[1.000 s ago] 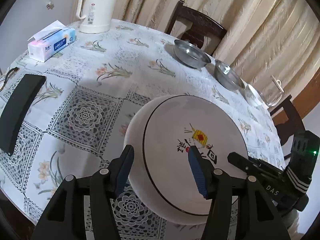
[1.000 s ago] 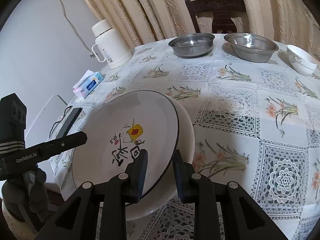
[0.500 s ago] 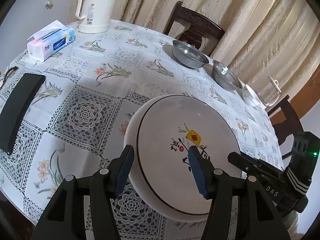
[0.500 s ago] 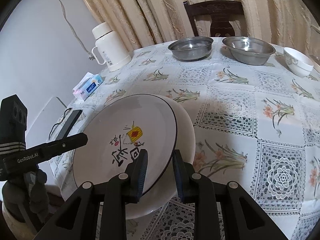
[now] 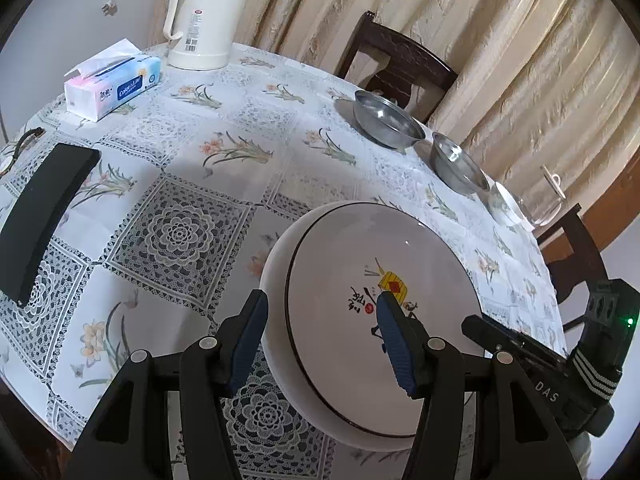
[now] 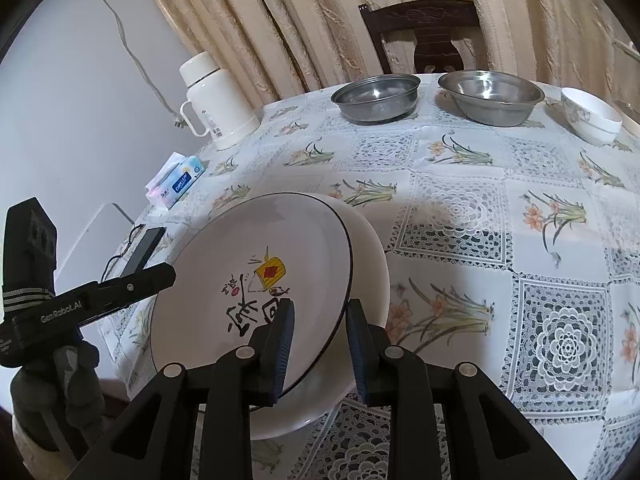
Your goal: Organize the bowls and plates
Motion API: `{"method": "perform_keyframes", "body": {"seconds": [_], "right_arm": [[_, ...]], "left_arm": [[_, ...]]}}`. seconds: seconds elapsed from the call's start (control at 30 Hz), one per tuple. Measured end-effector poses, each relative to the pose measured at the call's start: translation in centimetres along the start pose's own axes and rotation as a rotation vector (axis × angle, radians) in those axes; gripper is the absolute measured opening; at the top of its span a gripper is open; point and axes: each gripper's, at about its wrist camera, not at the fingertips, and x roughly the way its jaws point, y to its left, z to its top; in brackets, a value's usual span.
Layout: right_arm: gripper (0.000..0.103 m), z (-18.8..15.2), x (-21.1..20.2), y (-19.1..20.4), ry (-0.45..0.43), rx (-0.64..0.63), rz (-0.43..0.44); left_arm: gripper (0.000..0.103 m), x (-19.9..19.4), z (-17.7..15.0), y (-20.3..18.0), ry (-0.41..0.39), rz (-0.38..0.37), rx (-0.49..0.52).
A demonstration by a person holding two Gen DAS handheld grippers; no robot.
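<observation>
Found decorated plate (image 5: 380,264) stacked off-centre on plain plate (image 5: 276,264), at the table edge well apart from thermos (image 5: 204,20). Noted right gripper (image 6: 319,304) clamped across both rims. Noted left gripper (image 5: 320,298) spread wide astride the stack, no contact evident. Judged at risk of the upper plate sliding off under a one-sided hold, falling away from thermos.

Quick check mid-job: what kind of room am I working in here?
Most likely a home dining room: a round table with a floral lace-pattern tablecloth, dark carved wooden chairs against beige curtains, and a white thermos jug beside a tissue pack.
</observation>
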Motion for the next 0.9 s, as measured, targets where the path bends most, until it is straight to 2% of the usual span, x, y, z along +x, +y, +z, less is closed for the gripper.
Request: {"method": "perform_keyframes", "body": {"seconds": [0.27,0.77,0.9], "right_arm": [[0.044,0.1,-1.3,0.2,-0.059,-0.001,0.020],[0.047,-0.3,-1.9,-0.9,-0.076,0.051,0.017],[0.050,-0.6,-2.0,-1.3,-0.080,0.067,0.017]], "left_arm": [[0.058,-0.2,0.1,0.1,-0.011,0.002,-0.022],[0.059,-0.6,0.2,-1.1,-0.025,-0.008,-0.013],[0.059,-0.9,0.1,-1.8,-0.055,0.028,0.011]]}}
